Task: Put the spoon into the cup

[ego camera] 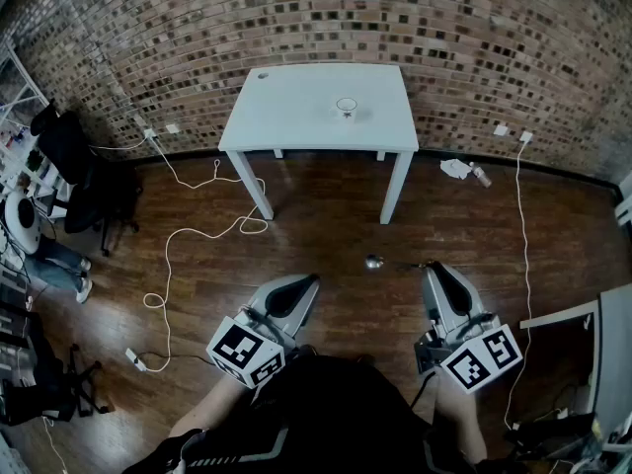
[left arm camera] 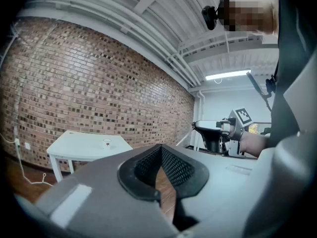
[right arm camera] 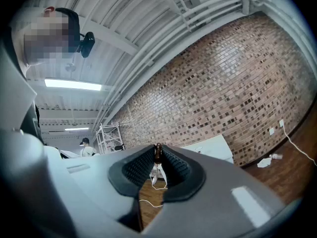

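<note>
A small white cup (ego camera: 346,107) stands on the white table (ego camera: 296,117) against the brick wall, far ahead of both grippers. My right gripper (ego camera: 432,266) is shut on the handle of a metal spoon (ego camera: 380,262), which sticks out level to the left with its bowl over the wood floor. In the right gripper view the spoon (right arm camera: 157,153) shows end-on, pinched between the pads at the tips. My left gripper (ego camera: 313,279) hangs over the floor left of the spoon's bowl; its jaws meet at the tips (left arm camera: 160,147) with nothing between them. The cup (left arm camera: 106,143) is tiny in the left gripper view.
White cables (ego camera: 178,245) snake over the wood floor left of the table. A black chair (ego camera: 89,181) and a seated person's legs (ego camera: 54,260) are at the far left. A white desk corner (ego camera: 583,319) juts in at the right. Small items (ego camera: 461,169) lie by the wall.
</note>
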`<state>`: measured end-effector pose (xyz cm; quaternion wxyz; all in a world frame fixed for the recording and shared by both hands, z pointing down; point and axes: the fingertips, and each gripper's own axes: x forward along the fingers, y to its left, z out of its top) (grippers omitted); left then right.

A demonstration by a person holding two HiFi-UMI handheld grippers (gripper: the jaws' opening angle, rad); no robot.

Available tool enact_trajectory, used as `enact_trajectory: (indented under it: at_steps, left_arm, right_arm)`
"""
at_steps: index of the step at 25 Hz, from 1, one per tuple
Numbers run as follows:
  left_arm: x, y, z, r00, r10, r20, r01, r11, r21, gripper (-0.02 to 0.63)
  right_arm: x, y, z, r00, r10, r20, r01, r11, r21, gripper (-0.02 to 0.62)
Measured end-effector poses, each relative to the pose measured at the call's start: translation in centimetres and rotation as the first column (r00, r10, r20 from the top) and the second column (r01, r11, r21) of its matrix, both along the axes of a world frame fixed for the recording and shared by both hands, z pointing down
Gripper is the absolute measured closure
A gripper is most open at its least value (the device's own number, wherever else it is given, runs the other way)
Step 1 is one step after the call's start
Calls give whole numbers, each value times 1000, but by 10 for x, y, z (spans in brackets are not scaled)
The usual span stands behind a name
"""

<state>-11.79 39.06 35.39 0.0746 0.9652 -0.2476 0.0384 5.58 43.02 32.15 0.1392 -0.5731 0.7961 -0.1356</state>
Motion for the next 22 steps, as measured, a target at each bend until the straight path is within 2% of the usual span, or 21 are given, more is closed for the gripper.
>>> enact_trajectory:
  at_steps: [11, 16, 19, 22]
  left_arm:
    - [43, 4, -1, 1000, -10, 21, 10, 1000, -5, 612]
    - [39, -10, 10, 998, -6, 69, 1, 997, 75, 612]
    - [27, -36, 15, 1000, -7, 9, 7, 1000, 27, 612]
    - [9, -86, 10, 999, -44, -24, 44, 999, 9, 612]
  right_arm:
    - [32, -11, 10, 999, -51, 13, 51, 999, -13, 545]
    - [27, -40, 25, 997, -71, -12, 71, 997, -40, 545]
    - [23, -64, 26, 998, -63, -23, 62, 997, -51, 545]
    - [15, -100, 16, 999, -32, -25, 31, 999, -35, 545]
